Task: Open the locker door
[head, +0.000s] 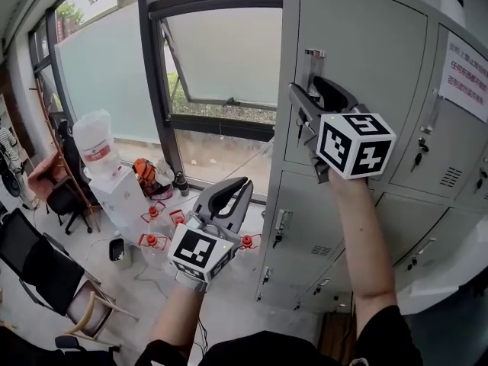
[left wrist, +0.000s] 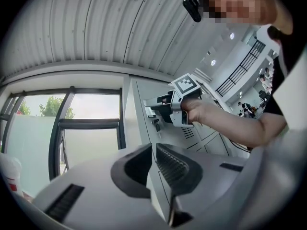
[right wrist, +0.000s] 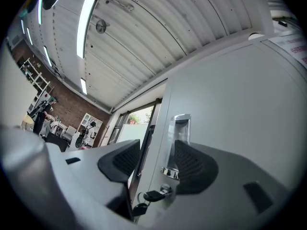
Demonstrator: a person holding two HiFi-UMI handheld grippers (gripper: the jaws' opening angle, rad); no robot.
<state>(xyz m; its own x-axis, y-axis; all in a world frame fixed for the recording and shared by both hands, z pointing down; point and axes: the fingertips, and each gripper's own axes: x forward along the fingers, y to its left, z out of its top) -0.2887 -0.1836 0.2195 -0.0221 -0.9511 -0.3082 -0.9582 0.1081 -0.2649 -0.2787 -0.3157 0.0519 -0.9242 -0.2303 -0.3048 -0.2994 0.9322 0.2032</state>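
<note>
Two hand-held grippers show in the head view. The right hand-held gripper [head: 309,90] is raised to the upper locker door [head: 358,44], a grey metal door that sits flush in the bank of lockers, next to the window [head: 221,52]. Its black jaws stand wide apart just below the door's metal handle [head: 313,58], near the door's left edge, and a key [head: 300,133] hangs below them. The left hand-held gripper [head: 231,195] hovers lower and to the left, well apart from the lockers, over a floor with a big water bottle [head: 95,139] and a chair [head: 46,277]. A printed notice [head: 465,75] is stuck on the neighbouring door. In the left gripper view, the left hand-held gripper [left wrist: 152,148] has its jaws drawn close together, with only a thin slit between them and nothing in it. Beyond the jaws, the person's hand [left wrist: 196,111] holds the right hand-held gripper [left wrist: 149,104] against the lockers, with the window [left wrist: 91,128] to the left. In the right gripper view, the right hand-held gripper [right wrist: 158,147] is spread wide, and the handle [right wrist: 181,128] rises upright between its jaws, closer to the right one. Whether that jaw touches it cannot be told, and the left jaw is clear of it. The key [right wrist: 152,195] sticks out of the lock just under the handle, with a second key dangling from it. The locker door [right wrist: 230,119] fills the right side and is closed, and strip lights [right wrist: 86,23] run along the ribbed ceiling.
</note>
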